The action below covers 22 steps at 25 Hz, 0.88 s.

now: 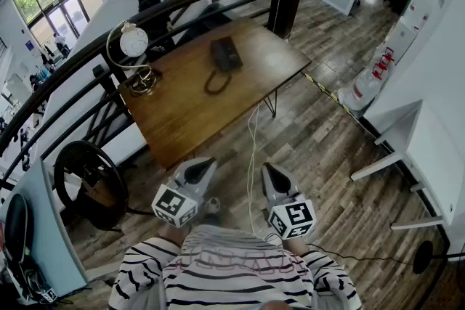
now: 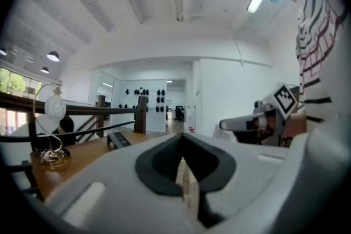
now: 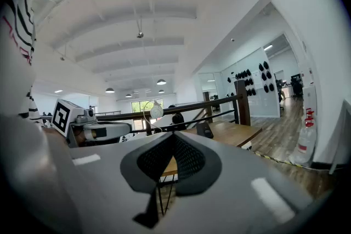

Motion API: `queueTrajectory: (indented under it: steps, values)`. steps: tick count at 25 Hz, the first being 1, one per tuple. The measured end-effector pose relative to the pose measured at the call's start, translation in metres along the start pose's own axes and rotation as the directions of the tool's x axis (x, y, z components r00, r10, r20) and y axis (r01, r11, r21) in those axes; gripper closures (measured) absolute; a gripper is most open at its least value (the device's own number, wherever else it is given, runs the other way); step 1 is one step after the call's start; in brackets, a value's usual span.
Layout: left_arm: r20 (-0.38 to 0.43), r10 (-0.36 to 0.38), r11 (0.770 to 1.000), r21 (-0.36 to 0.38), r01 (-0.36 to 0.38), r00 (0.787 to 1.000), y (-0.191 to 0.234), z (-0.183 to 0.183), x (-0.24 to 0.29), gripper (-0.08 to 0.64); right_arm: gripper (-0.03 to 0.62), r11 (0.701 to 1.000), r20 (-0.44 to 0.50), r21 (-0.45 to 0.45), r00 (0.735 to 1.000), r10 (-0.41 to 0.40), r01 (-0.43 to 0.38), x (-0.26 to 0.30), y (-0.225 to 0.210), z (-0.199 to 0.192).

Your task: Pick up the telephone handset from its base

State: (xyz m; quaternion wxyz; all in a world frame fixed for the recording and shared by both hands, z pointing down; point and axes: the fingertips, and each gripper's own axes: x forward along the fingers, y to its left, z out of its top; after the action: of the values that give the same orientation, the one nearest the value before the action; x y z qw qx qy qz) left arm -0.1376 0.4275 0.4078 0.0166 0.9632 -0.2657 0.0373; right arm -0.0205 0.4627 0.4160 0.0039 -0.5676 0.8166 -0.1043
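Wooden plank floor (image 1: 327, 149) ran across the whole room. A dark railing (image 1: 87, 58) curved along its left side. The wooden table (image 1: 189, 109) stood against that railing, one corner toward the person.

Person in a striped shirt (image 1: 232, 279) stood short of the table and held both tools low and close to the body, well apart from everything on the table.

Left gripper (image 1: 201, 165): fingers clenched together, nothing between them. Right gripper (image 1: 270, 170): the same, fingers pressed closed and empty.

A lamp (image 1: 134, 41) with a round white shade sat at the table's left end, by the railing.

The telephone (image 1: 226, 53) lay on the far part of the table. The handset could not be told from its base: one dark block. Its cord (image 1: 216, 82) looped on the wood just in front.
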Motion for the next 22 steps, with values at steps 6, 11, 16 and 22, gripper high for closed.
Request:
queueTrajectory:
  steps: [6,11,16,22]
  values:
    - [0.012,0.018,1.0,-0.003,-0.018,1.0,0.006,-0.001,-0.006,0.558,0.592,1.0,0.013,-0.002,1.0,0.007,-0.007,0.005,0.008,-0.001]
    - [0.024,0.043,0.999,0.012,-0.044,0.999,0.011,-0.003,-0.005,0.557,0.589,1.0,0.027,0.001,0.999,0.017,-0.017,0.01,0.005,-0.002]
    - [0.023,0.057,0.998,0.002,-0.057,0.998,0.045,-0.007,0.007,0.555,0.514,0.999,0.019,-0.036,1.0,-0.001,0.002,0.043,0.0,-0.001]
    - [0.013,0.049,0.999,-0.023,-0.049,0.999,0.099,-0.013,0.041,0.442,0.45,0.998,0.012,-0.049,0.999,-0.034,0.035,0.097,-0.022,0.009]
